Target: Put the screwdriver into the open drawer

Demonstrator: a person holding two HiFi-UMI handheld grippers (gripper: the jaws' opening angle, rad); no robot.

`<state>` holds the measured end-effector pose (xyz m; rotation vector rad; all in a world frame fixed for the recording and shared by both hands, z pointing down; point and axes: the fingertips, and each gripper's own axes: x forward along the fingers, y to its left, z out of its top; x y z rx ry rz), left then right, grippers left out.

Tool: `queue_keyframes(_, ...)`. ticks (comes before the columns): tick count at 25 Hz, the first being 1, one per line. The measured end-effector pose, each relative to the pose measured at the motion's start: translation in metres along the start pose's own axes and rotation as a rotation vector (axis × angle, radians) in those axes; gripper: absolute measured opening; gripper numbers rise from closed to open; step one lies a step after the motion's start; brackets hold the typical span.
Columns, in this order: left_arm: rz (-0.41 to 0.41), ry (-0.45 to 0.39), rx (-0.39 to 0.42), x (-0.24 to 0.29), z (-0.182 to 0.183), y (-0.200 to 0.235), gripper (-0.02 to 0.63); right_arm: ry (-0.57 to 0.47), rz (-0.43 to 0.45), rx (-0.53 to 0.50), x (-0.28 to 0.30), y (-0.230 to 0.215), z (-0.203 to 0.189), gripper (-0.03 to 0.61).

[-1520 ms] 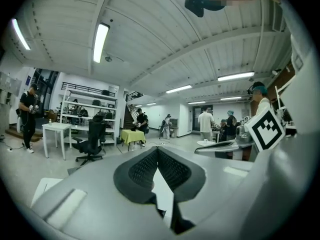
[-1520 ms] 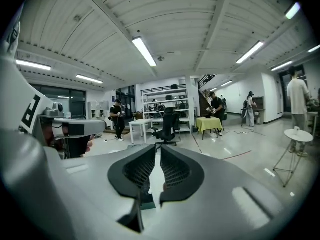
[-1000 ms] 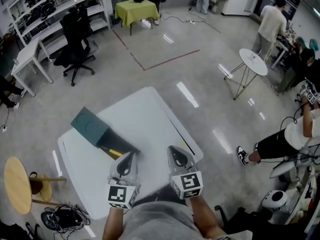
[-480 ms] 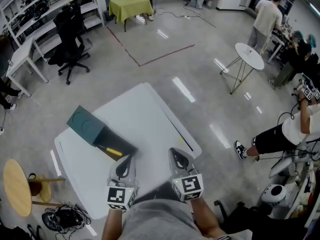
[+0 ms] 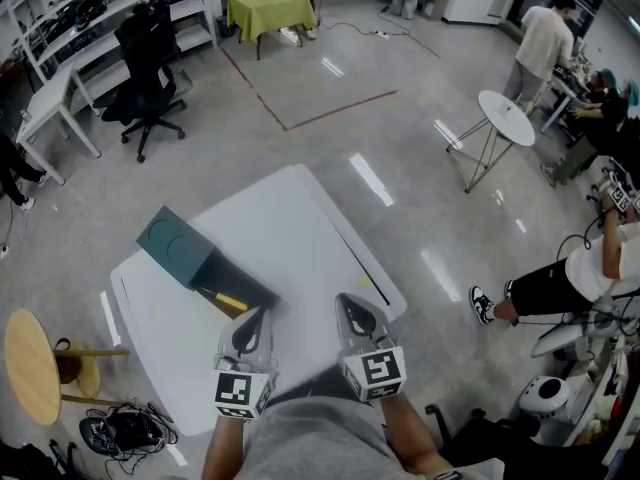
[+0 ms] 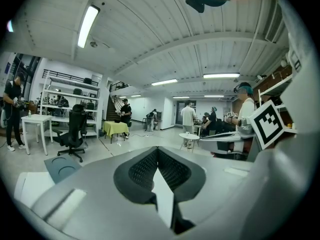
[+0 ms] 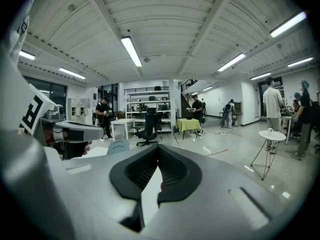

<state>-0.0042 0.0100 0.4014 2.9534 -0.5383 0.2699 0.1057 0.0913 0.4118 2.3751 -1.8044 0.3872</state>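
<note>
A teal drawer unit (image 5: 178, 245) lies on the white table (image 5: 290, 223), its dark drawer (image 5: 243, 286) pulled open toward me. The screwdriver (image 5: 229, 301), with a yellow handle, lies inside that drawer. My left gripper (image 5: 251, 315) hovers just in front of the drawer, shut and empty. My right gripper (image 5: 351, 305) sits beside it to the right, also shut with nothing in it. In the left gripper view the left gripper (image 6: 157, 151) has its jaws meeting, with the teal unit (image 6: 62, 168) at lower left. The right gripper view shows the right gripper (image 7: 159, 149) likewise closed.
A thin dark strip (image 5: 356, 259) runs along the table's right edge. A round wooden stool (image 5: 30, 363) and cables (image 5: 125, 433) are on the floor at left. A black office chair (image 5: 150, 63), a round white side table (image 5: 505, 118) and a seated person (image 5: 575, 273) stand around.
</note>
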Motion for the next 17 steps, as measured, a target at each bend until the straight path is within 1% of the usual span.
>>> queue_keyframes(17,0.003,0.014,-0.011,0.0072,-0.0036,0.0022,0.011,0.012,0.007,-0.001,0.0070,-0.0021,-0.0025,0.003)
